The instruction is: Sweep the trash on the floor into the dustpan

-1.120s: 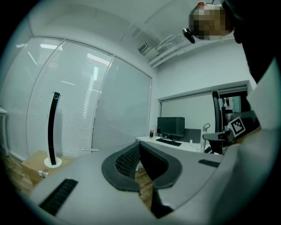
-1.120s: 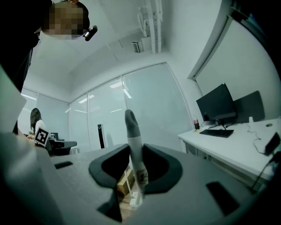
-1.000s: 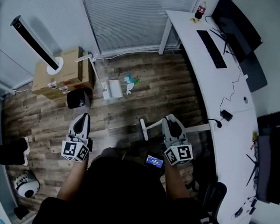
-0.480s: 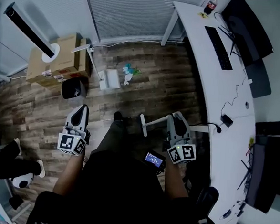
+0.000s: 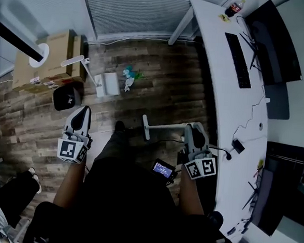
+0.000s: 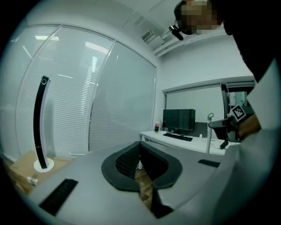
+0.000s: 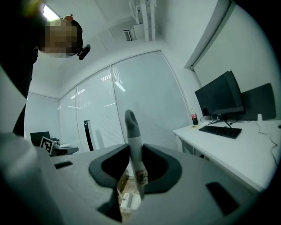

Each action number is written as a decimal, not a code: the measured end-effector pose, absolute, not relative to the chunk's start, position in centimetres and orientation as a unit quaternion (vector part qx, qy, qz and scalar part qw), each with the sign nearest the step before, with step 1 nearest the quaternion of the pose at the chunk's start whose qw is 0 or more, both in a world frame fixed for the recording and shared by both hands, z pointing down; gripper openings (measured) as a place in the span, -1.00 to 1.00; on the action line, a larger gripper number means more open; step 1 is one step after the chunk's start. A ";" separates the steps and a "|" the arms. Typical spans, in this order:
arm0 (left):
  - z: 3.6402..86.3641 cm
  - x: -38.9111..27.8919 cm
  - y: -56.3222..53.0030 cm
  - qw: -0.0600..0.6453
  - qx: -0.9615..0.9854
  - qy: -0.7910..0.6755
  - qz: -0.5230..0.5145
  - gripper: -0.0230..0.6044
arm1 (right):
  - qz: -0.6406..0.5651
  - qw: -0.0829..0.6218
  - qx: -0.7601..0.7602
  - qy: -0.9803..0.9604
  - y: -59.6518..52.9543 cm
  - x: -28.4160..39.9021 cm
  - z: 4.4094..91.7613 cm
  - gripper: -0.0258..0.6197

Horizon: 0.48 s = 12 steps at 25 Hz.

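Note:
The trash [image 5: 129, 75], teal and white scraps, lies on the wood floor beside a white dustpan [image 5: 108, 83]. A long white handle [image 5: 75, 61] leans by the dustpan. My right gripper [image 5: 191, 130] is shut on a white broom handle [image 5: 164, 126] that reaches left across the floor. In the right gripper view that handle [image 7: 132, 132] stands upright between the jaws of the right gripper [image 7: 136, 169]. My left gripper [image 5: 82, 112] is shut and holds nothing. The left gripper view shows the left gripper [image 6: 142, 165] with only floor beyond its closed jaws. Both grippers are short of the trash.
A cardboard box [image 5: 47, 59] and a black bin [image 5: 65, 98] stand left of the dustpan. A curved white desk [image 5: 231, 98] with keyboard, monitor and bottle runs along the right. Another person's leg [image 5: 9, 194] shows at lower left. My foot [image 5: 119, 126] is on the floor ahead.
I have stepped forward: both grippers have moved across the floor towards the dustpan and trash. The right gripper still carries the broom handle and the left is still shut.

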State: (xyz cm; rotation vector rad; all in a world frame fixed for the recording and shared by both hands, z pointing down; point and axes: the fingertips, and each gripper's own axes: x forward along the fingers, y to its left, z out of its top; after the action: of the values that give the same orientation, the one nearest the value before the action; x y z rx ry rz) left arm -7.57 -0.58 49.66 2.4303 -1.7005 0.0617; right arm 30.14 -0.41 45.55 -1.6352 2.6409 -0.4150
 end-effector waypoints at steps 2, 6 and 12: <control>49.6 -7.6 -3.2 0.079 0.824 -0.560 0.029 -0.95 | -0.135 0.004 -0.521 0.843 -2.9 29.6 45.2 -0.63; 48.9 -8.1 -7.7 0.066 0.837 -0.543 0.034 -0.95 | -0.134 0.001 -0.516 0.846 -7.5 27.7 44.7 -0.62; 47.8 -9.0 -12.2 0.052 0.833 -0.550 0.023 -0.95 | -0.124 0.001 -0.507 0.853 -14.3 26.4 42.9 -0.62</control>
State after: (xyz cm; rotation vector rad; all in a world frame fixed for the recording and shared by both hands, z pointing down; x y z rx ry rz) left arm -8.97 -12.15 47.85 2.5345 -1.6722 0.0702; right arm 26.42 -14.27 42.89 -1.5918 2.6781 -0.3907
